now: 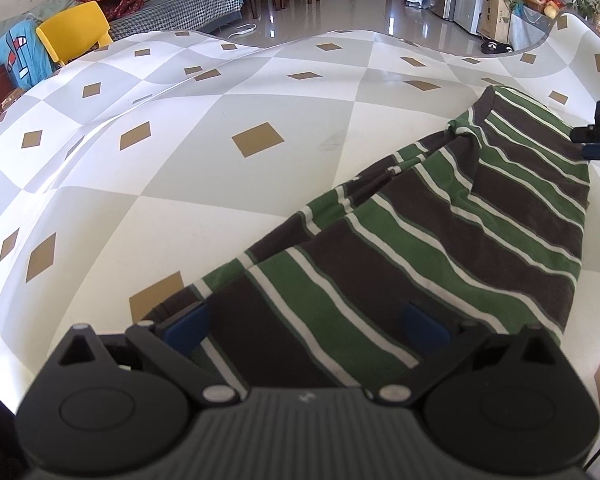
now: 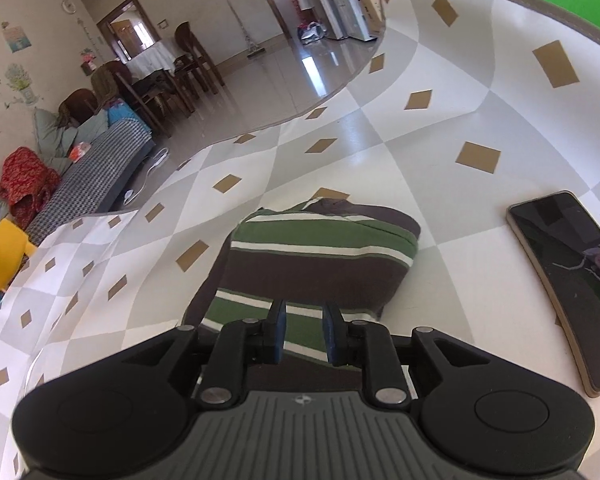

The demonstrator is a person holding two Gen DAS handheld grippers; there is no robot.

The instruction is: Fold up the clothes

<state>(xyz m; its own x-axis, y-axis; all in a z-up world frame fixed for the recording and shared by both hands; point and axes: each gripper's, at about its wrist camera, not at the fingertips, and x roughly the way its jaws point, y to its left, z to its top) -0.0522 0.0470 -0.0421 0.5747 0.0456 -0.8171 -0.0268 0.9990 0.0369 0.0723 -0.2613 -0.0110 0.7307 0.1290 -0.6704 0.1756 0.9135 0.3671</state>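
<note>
1. Striped shirt point(image 1: 440, 240) in my left view lies folded lengthwise on the checked tablecloth point(image 1: 220, 184), running toward two o'clock; my left gripper point(image 1: 306, 326) sits spread wide over its near hem, gripping nothing.
2. Right view: my right gripper point(image 2: 304, 330) has its jaws slightly apart, nothing pinched, above the shirt's end, phone point(image 2: 568, 280) at three o'clock. I judge a fold just laid; next I regrasp for the crosswise fold.

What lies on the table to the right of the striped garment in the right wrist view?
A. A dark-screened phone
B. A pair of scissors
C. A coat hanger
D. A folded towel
A: a phone with a dark screen lies flat on the checked tablecloth, apart from the striped garment, to its right.
</note>
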